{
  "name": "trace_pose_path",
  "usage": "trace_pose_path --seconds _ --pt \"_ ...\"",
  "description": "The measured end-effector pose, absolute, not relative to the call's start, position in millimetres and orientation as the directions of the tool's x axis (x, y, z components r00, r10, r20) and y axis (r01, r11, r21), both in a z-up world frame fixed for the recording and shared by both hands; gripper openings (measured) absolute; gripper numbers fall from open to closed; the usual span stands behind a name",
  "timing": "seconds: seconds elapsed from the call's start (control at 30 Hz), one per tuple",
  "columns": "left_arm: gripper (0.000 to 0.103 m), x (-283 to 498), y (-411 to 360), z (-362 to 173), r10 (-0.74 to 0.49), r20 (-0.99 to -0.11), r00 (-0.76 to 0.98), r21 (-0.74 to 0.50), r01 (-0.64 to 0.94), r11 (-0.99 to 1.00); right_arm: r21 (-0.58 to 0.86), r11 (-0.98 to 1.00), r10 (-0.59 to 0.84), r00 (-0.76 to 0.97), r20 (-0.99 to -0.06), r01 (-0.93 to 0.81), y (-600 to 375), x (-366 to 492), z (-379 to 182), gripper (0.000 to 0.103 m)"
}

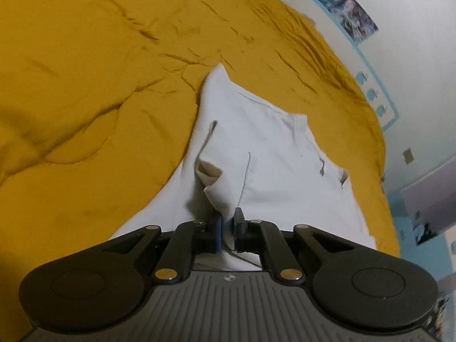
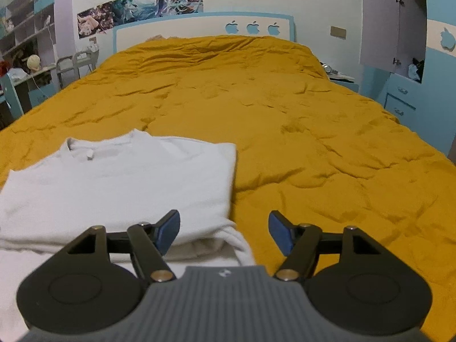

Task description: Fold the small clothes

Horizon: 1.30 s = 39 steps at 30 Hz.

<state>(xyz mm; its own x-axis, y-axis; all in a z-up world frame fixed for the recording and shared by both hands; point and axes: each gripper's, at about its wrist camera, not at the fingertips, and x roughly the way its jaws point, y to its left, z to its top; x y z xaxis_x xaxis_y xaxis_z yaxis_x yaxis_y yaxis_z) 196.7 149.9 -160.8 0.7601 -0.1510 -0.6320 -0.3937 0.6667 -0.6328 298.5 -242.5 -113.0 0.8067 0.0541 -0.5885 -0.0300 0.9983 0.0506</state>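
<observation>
A white shirt (image 1: 262, 154) lies on the yellow bedspread (image 1: 85, 85). In the left wrist view my left gripper (image 1: 228, 225) is shut on a bunched fold of the shirt, likely a sleeve, which rises in a peak just ahead of the blue pads. The right wrist view shows the same white shirt (image 2: 119, 176) partly folded, collar (image 2: 94, 145) toward the headboard. My right gripper (image 2: 223, 233) stands open above the shirt's near right corner, nothing between its fingers.
The yellow bedspread (image 2: 285, 119) covers the whole bed, wrinkled. A white and blue headboard (image 2: 199, 27) stands against the far wall. Shelves and a desk (image 2: 25, 65) are at the left, a blue wardrobe (image 2: 410, 65) at the right.
</observation>
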Motion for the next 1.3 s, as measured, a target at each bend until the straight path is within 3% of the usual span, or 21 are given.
trace_pose_path --seconds 0.17,0.27,0.4,0.5,0.63,0.77,0.93,1.03,1.13,1.3 --pt "0.010 178.6 144.2 -131.6 -0.072 -0.630 0.773 -0.587 -0.413 0.696 0.071 0.995 0.092 0.826 -0.556 -0.063 -236.1 318.5 -102.4 0.065" --pt "0.010 168.8 136.2 -105.2 -0.004 -0.582 0.813 -0.555 -0.394 0.733 0.184 0.978 0.183 0.829 -0.529 -0.098 -242.9 338.6 -102.4 0.066" --pt "0.028 184.9 124.0 -97.1 -0.078 -0.539 0.839 -0.560 -0.287 0.778 0.361 0.929 0.297 0.756 -0.584 -0.086 -248.8 365.7 -120.7 0.065" --pt "0.035 209.5 117.6 -116.8 -0.143 -0.585 0.799 -0.553 -0.264 0.790 0.392 0.920 0.288 0.724 -0.627 -0.027 -254.0 364.2 -134.9 0.065" --pt "0.034 226.0 117.0 -148.4 -0.109 -0.706 0.700 -0.470 -0.348 0.811 0.348 0.938 0.241 0.708 -0.663 0.006 -261.5 359.6 -151.6 0.065" --pt "0.034 224.2 127.0 -155.9 -0.142 -0.689 0.711 -0.499 -0.322 0.805 0.327 0.945 0.240 0.701 -0.671 -0.010 -262.3 359.1 -163.1 0.064" --pt "0.036 219.0 135.0 -129.0 -0.235 -0.654 0.719 -0.567 -0.260 0.781 0.294 0.956 0.221 0.694 -0.685 -0.015 -256.2 352.9 -141.0 0.066" --pt "0.061 199.2 137.7 -100.5 -0.265 -0.629 0.731 -0.560 -0.190 0.806 0.291 0.956 0.227 0.730 -0.645 -0.040 -265.3 327.0 -111.0 0.068" --pt "0.065 165.9 138.0 -72.0 -0.254 -0.631 0.733 -0.499 -0.132 0.857 0.238 0.968 0.209 0.774 -0.598 -0.077 -274.5 289.2 -80.7 0.076" --pt "0.073 100.8 137.1 -47.3 -0.248 -0.652 0.716 -0.441 -0.093 0.892 0.169 0.977 0.206 0.784 -0.586 -0.130 -286.6 212.8 -47.0 0.078"
